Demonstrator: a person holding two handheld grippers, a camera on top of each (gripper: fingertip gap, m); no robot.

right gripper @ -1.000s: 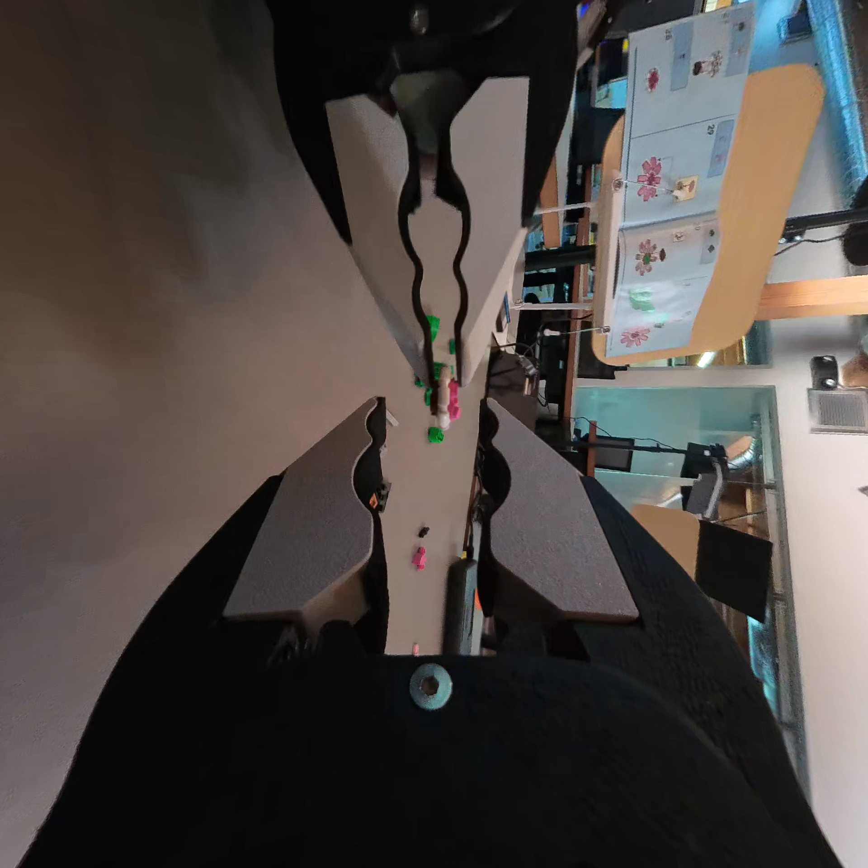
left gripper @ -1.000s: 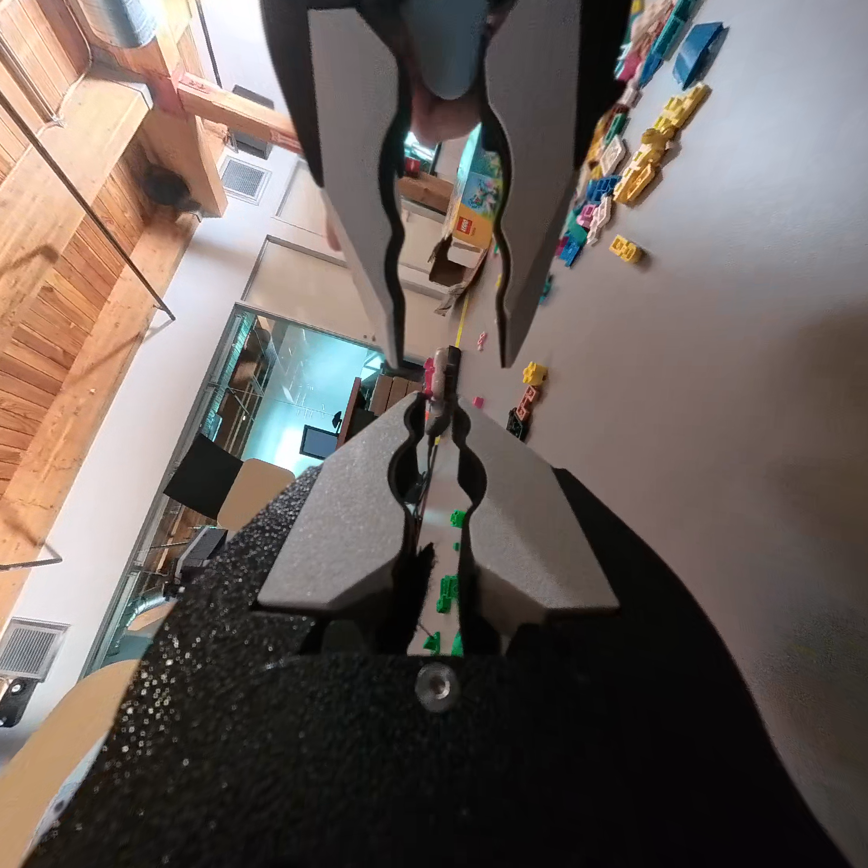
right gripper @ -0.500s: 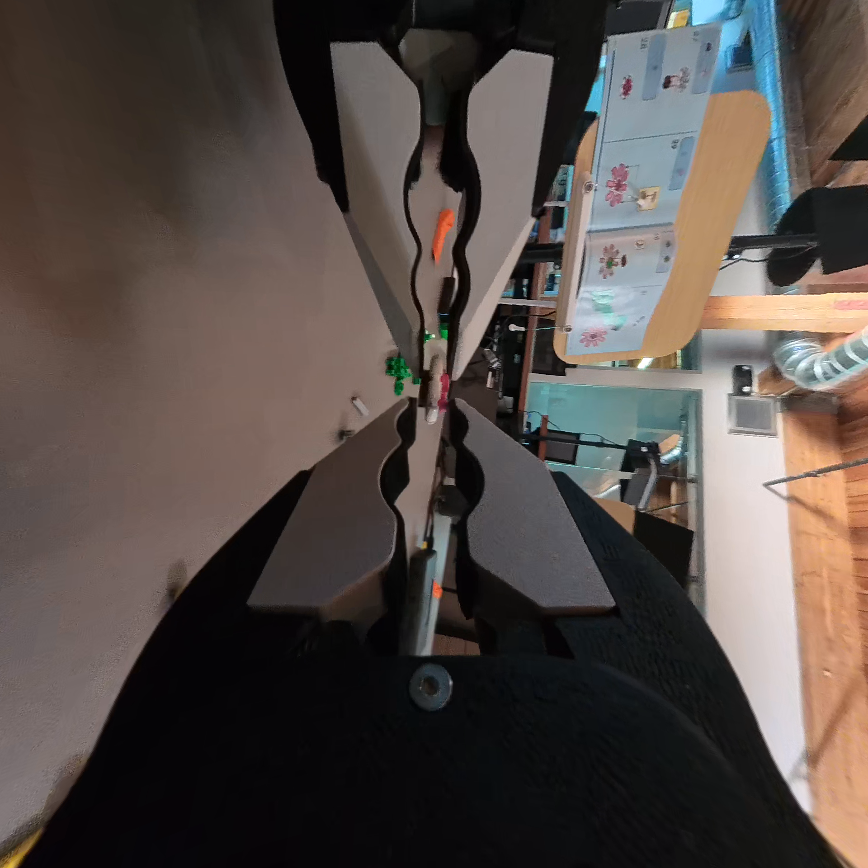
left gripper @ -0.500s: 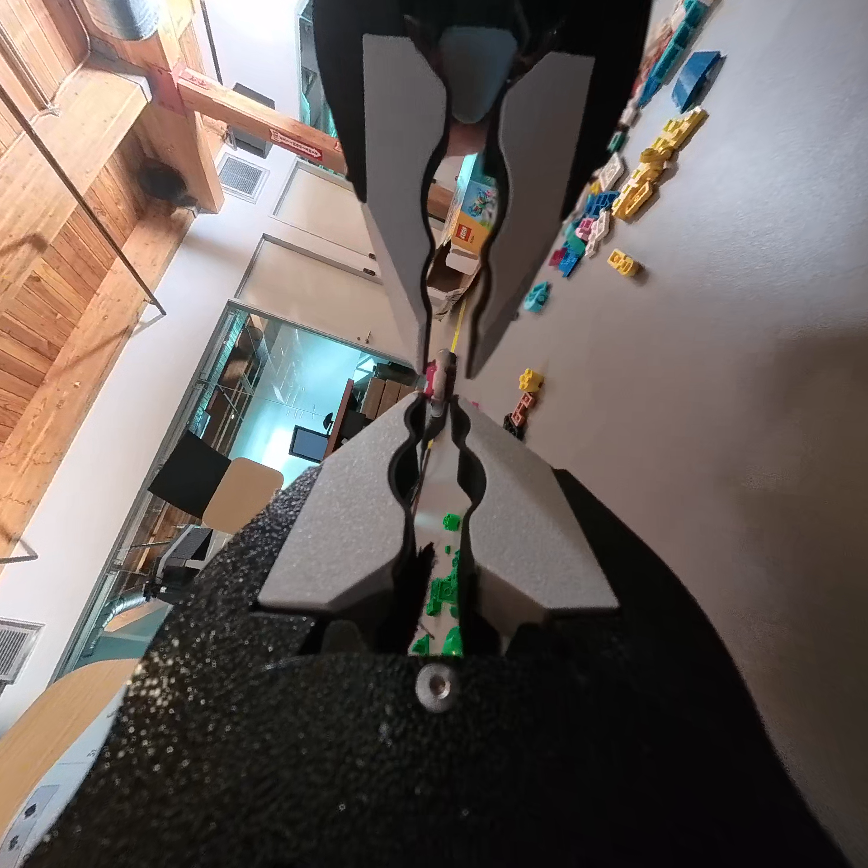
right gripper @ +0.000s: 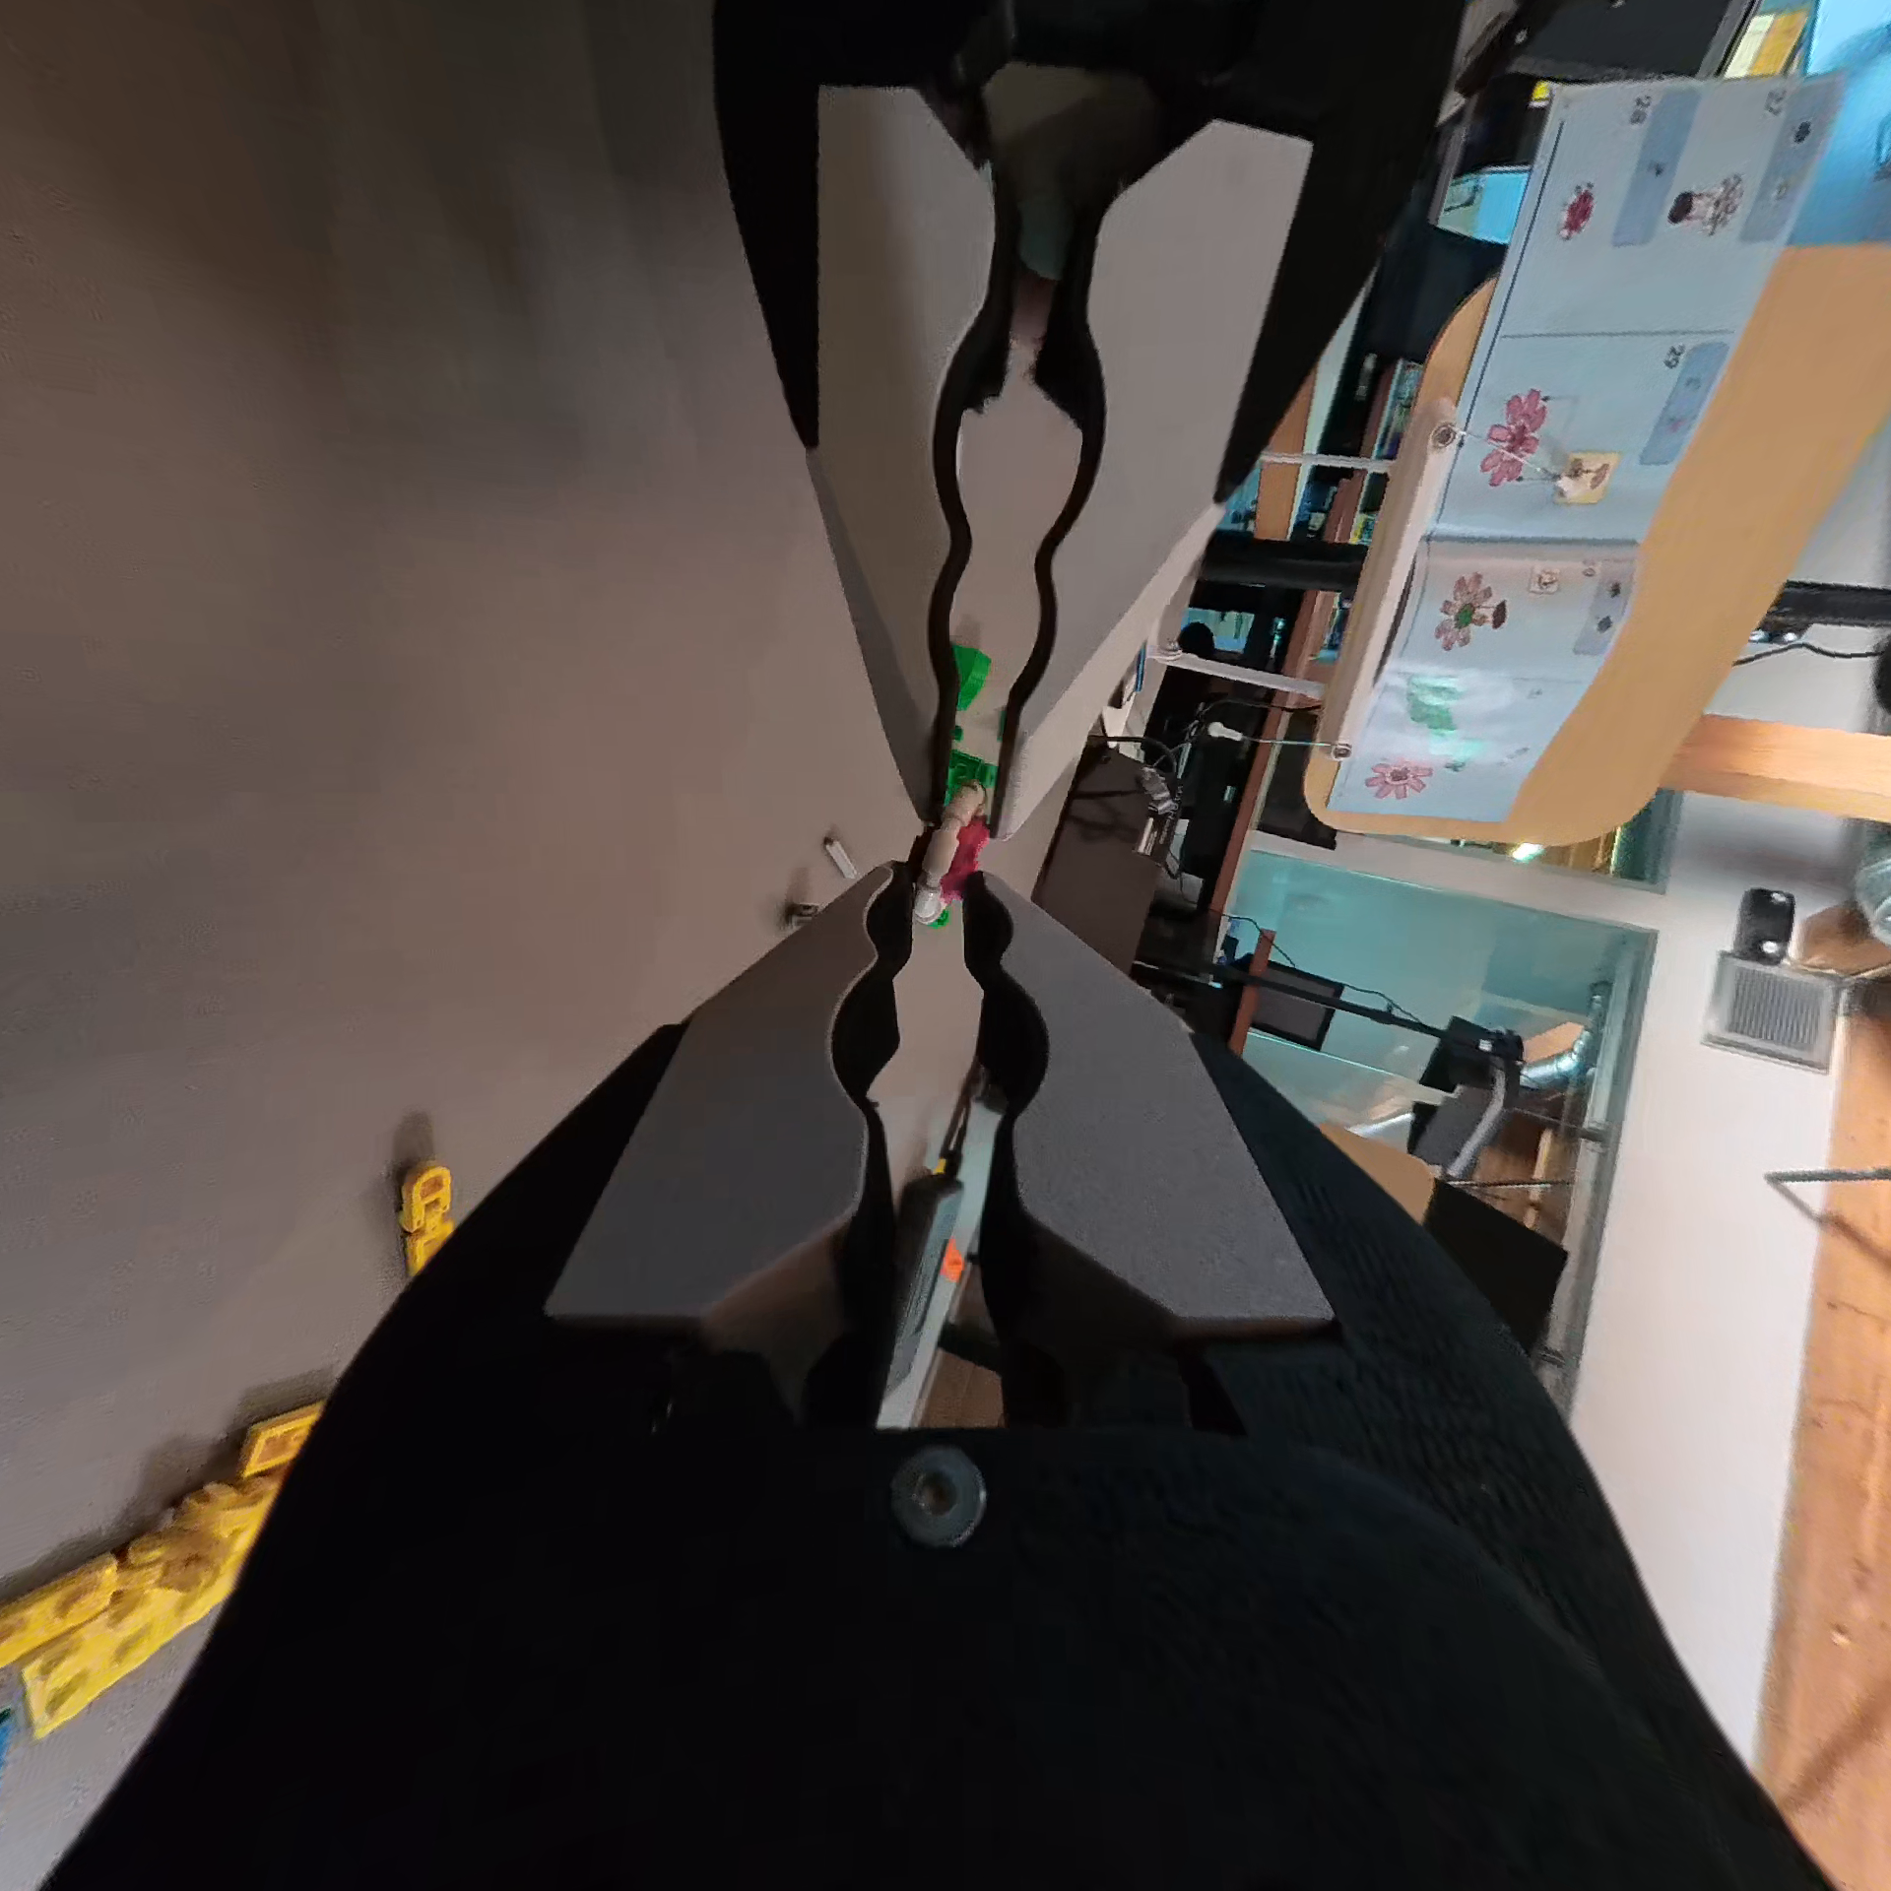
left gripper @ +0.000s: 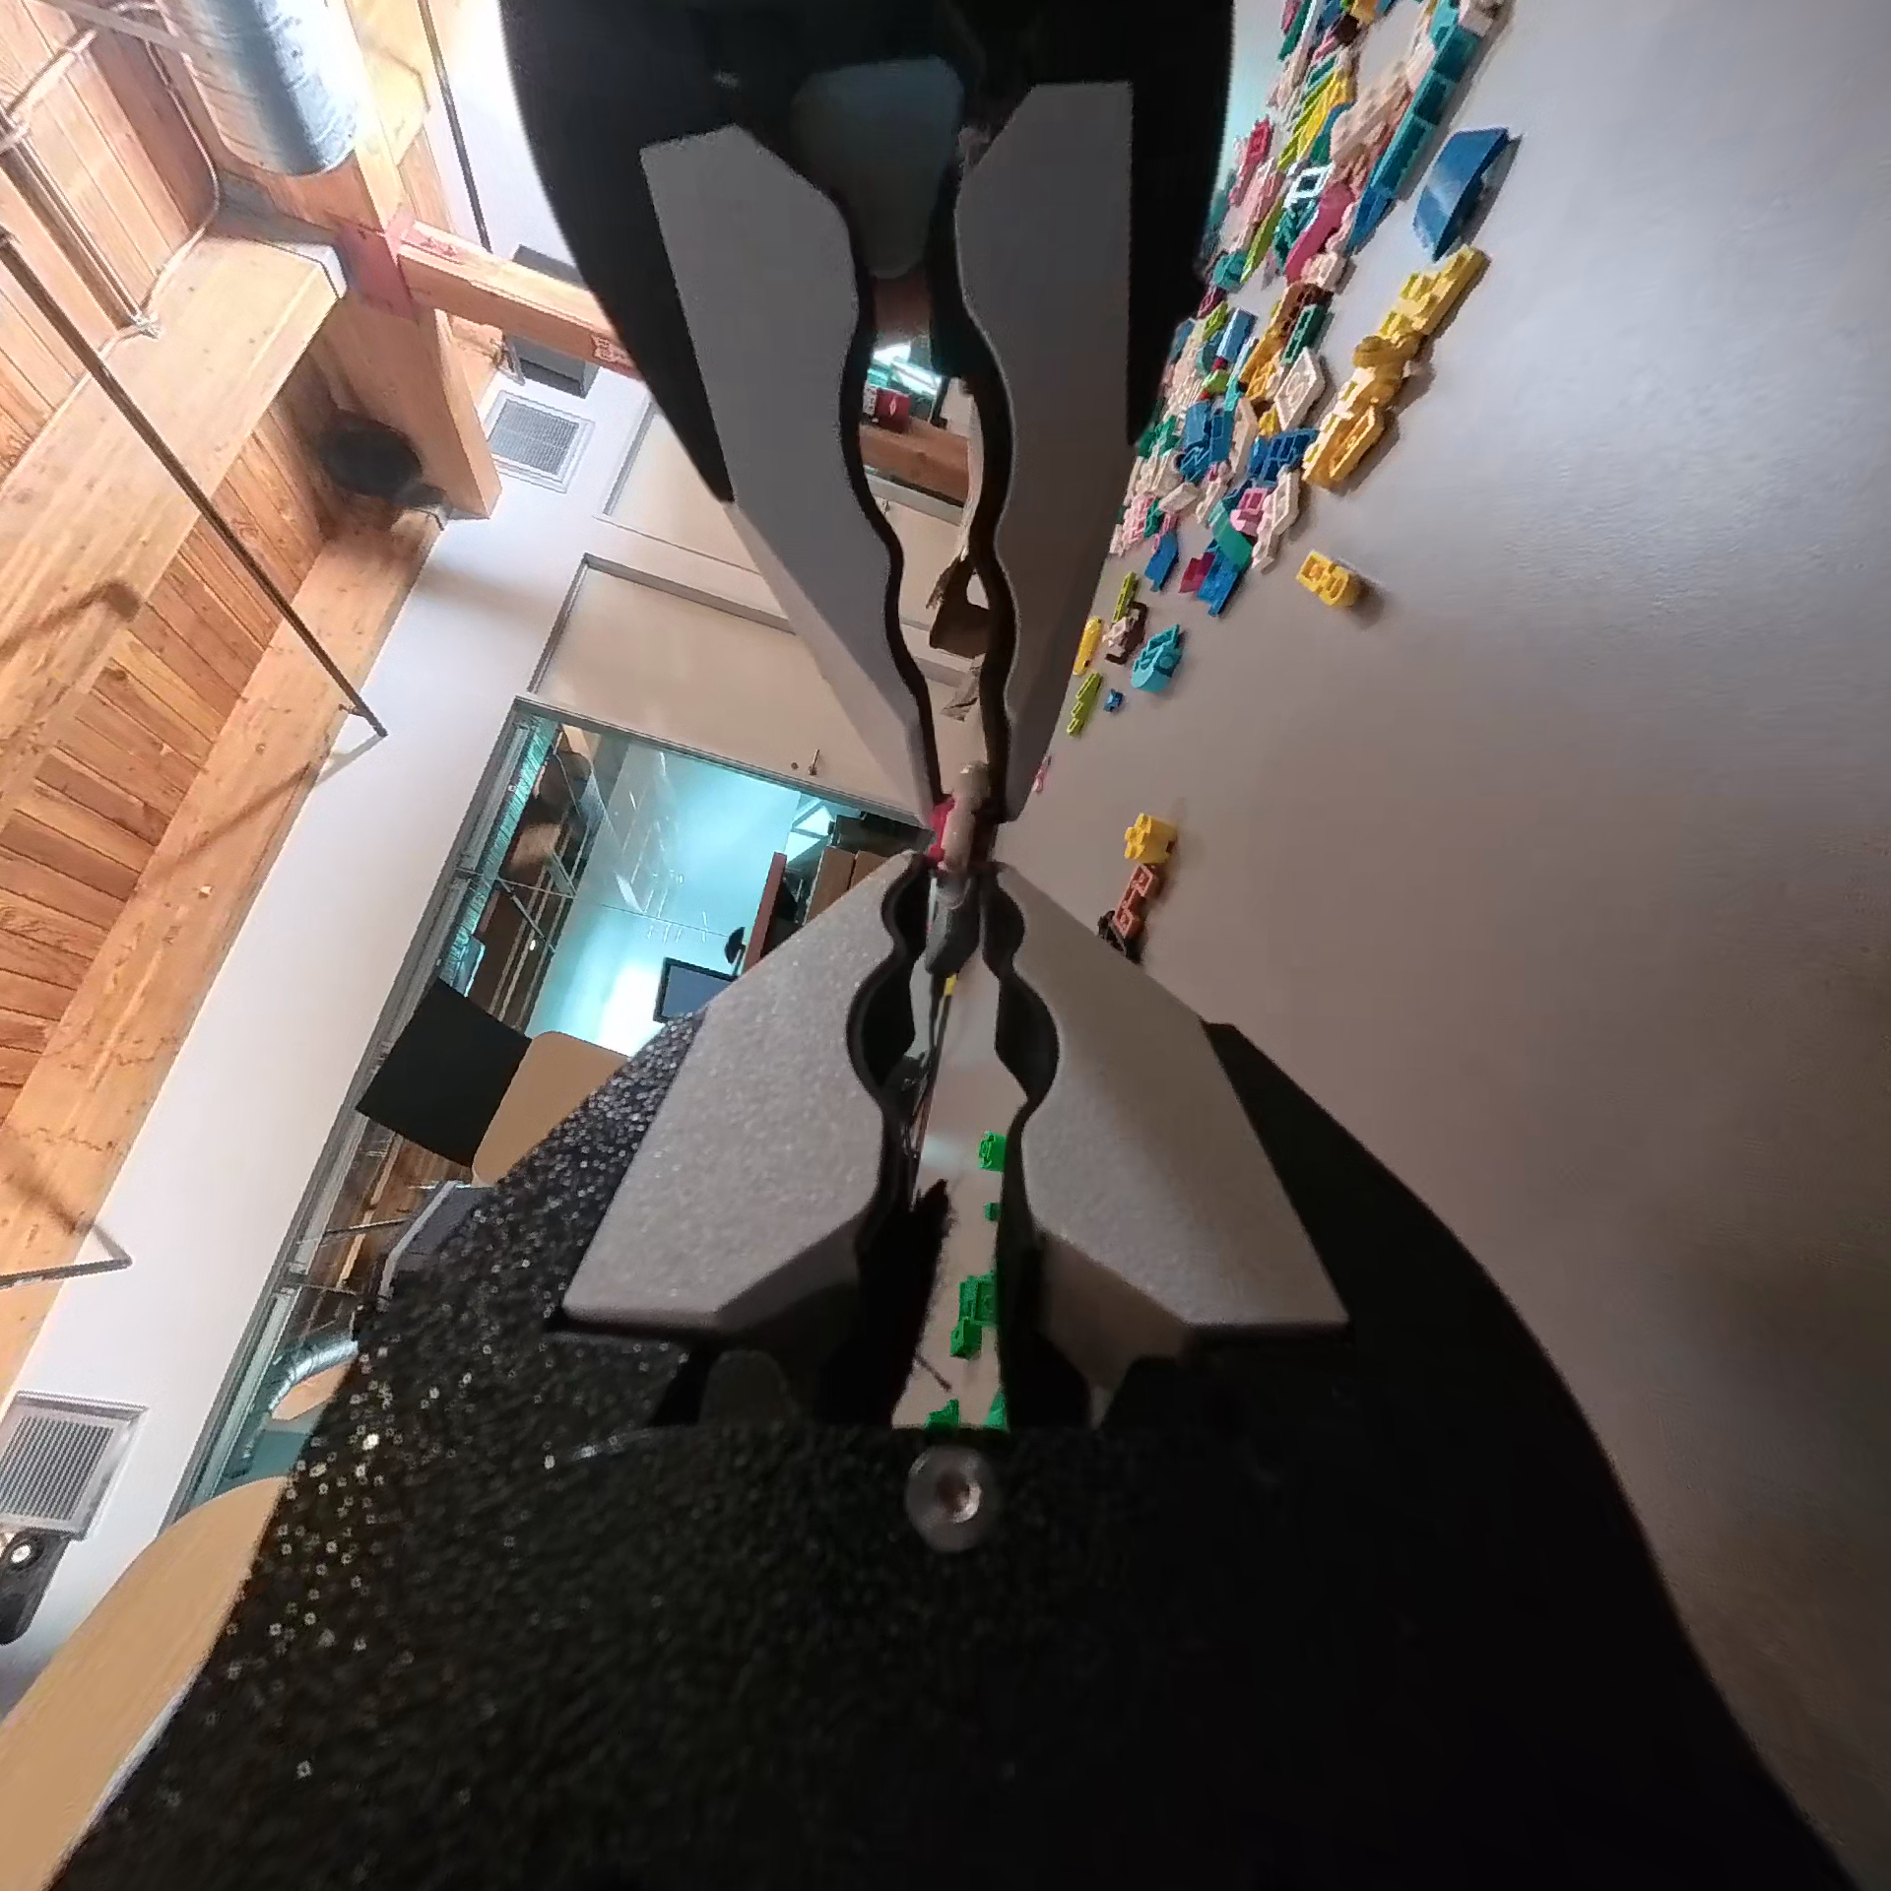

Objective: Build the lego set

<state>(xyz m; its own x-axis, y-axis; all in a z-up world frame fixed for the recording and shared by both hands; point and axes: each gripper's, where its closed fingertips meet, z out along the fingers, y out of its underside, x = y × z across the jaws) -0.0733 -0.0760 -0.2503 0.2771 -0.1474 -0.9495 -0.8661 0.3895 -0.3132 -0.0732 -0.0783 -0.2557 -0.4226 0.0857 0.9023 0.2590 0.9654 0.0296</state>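
Left gripper [left gripper: 957,870] and right gripper [right gripper: 936,888] alike: grainy black housing filling the lower frame, one silver screw [left gripper: 952,1512] low centre, two pale grey wedge fingers [left gripper: 757,1156] with wavy black-edged inner faces tapering toward frame centre.

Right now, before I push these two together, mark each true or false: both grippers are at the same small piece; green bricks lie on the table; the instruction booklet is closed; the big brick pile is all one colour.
1. Left gripper and right gripper meet tip to tip at one small tan and pink piece. True.
2. Green bricks lie on the table. True.
3. The instruction booklet is closed. False: it stands open on a stand.
4. The brick pile is one colour. False: yellow, blue, teal, pink, white.
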